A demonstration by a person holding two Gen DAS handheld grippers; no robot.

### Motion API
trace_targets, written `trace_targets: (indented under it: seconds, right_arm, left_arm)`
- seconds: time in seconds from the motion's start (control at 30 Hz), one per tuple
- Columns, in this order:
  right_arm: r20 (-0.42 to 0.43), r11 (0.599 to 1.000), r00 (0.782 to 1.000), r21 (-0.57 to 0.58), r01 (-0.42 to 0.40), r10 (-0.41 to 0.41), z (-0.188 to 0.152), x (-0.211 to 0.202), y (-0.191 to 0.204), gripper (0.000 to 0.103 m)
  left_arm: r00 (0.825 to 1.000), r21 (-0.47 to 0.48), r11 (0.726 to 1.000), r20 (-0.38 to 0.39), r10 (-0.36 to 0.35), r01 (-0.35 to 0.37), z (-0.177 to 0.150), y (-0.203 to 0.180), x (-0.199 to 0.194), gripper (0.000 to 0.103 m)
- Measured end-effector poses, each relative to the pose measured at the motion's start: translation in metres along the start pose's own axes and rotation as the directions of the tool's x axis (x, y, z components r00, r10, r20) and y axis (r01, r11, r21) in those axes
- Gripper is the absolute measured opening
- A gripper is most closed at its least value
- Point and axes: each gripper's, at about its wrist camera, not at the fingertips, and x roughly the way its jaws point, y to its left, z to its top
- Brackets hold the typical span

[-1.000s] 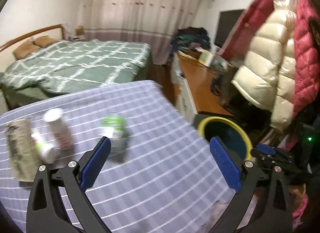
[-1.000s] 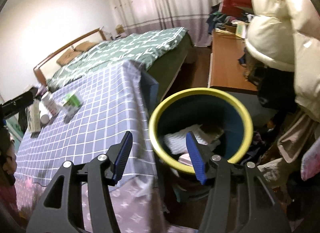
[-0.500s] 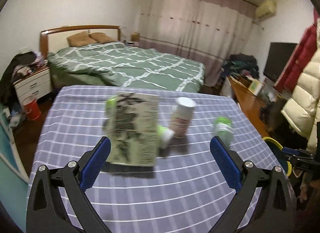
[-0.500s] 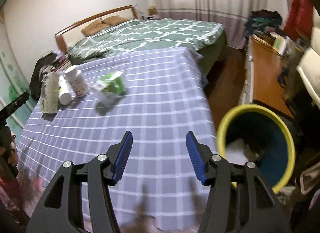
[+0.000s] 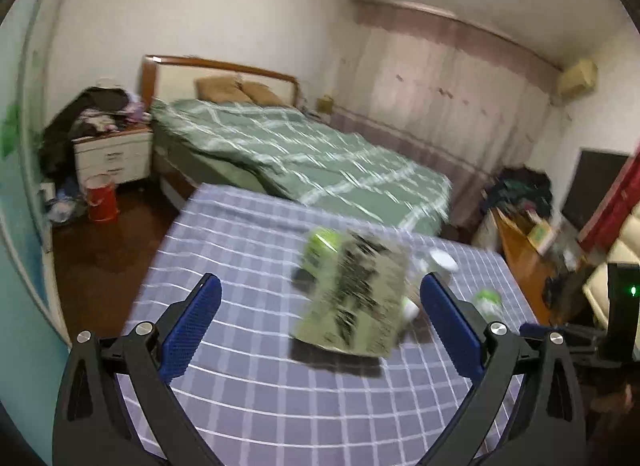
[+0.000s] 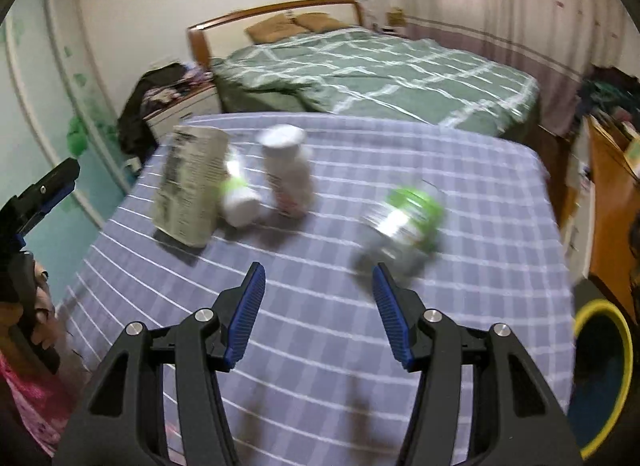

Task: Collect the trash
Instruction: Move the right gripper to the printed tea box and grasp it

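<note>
Table, covered in purple-and-white checked cloth: four trash items grouped on its far half, near half bare. Item one, printed paper carton, standing at the left of the group, set in from the left edge; in the left wrist view the same carton fills the middle of the frame between the fingers but apart from both. Item two, small white bottle with green band, lying touching the carton's right side. Item three, white upright bottle, just right of it. Item four, green-labelled clear bottle, lying alone well to the right, inside the right edge, blurred. Left gripper: jaws spread wide, nothing between the pads. Right gripper: jaws partly spread over bare cloth, holding nothing, green-labelled bottle just beyond the right fingertip. Open cloth lies between the right gripper and all items. Yellow-rimmed bin: on the floor past the table's right edge, shown only in the right wrist view. Red bucket beside a white nightstand: left wrist view only. Green-quilted bed beyond the table's far edge, in both views
</note>
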Motion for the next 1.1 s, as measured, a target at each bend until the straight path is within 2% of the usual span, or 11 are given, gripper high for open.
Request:
trace_targets:
  seconds: [0.13,0.2,0.23,0.33,0.5,0.7,0.9,0.93,0.97,1.0,1.1]
  right_arm:
    - [0.009,0.998,0.998,-0.007,-0.068,0.068,0.024,0.015,0.035,0.053]
    - [0.026,0.995,0.995,0.001,-0.097,0.097,0.036,0.02,0.054,0.061]
    - [0.035,0.995,0.994,0.002,-0.102,0.102,0.042,0.024,0.066,0.068]
    - [0.057,0.996,0.994,0.02,-0.091,0.09,0.054,0.039,0.095,0.08]
    - [0.032,0.995,0.999,0.091,-0.047,0.044,0.063,0.077,0.123,0.082]
    - [0.051,0.988,0.994,0.126,0.092,-0.099,0.072,0.101,0.142,0.09]
    - [0.033,0.978,0.983,0.114,0.177,-0.181,0.075,0.121,0.155,0.091]
    - [0.033,0.977,0.981,0.111,0.184,-0.189,0.074,0.124,0.156,0.087]
    - [0.029,0.975,0.98,0.113,0.194,-0.198,0.073,0.126,0.155,0.076]
    - [0.021,0.974,0.98,0.115,0.195,-0.198,0.072,0.128,0.153,0.071]
    - [-0.007,0.977,0.986,0.132,0.165,-0.165,0.067,0.128,0.145,0.069]
  left_arm:
    - [0.991,-0.067,0.991,0.061,0.116,-0.112,0.006,0.024,-0.015,0.098]
    - [0.982,-0.083,0.983,0.08,0.169,-0.163,0.006,0.03,-0.02,0.098]
    - [0.977,-0.085,0.979,0.089,0.192,-0.184,0.006,0.032,-0.021,0.098]
    - [0.963,-0.081,0.969,0.112,0.244,-0.236,0.005,0.032,-0.027,0.098]
    - [0.951,-0.099,0.957,0.123,0.285,-0.274,0.004,0.036,-0.031,0.098]
    - [0.953,-0.153,0.949,0.083,0.29,-0.276,0.002,0.051,-0.026,0.098]
    - [0.95,-0.148,0.945,0.078,0.304,-0.29,0.001,0.05,-0.023,0.098]
    - [0.949,-0.142,0.946,0.077,0.305,-0.292,0.001,0.049,-0.022,0.098]
    - [0.95,-0.136,0.947,0.075,0.303,-0.291,0.0,0.047,-0.02,0.098]
    - [0.95,-0.134,0.947,0.074,0.302,-0.291,0.0,0.047,-0.019,0.098]
    - [0.95,-0.125,0.948,0.069,0.303,-0.293,-0.001,0.045,-0.017,0.098]
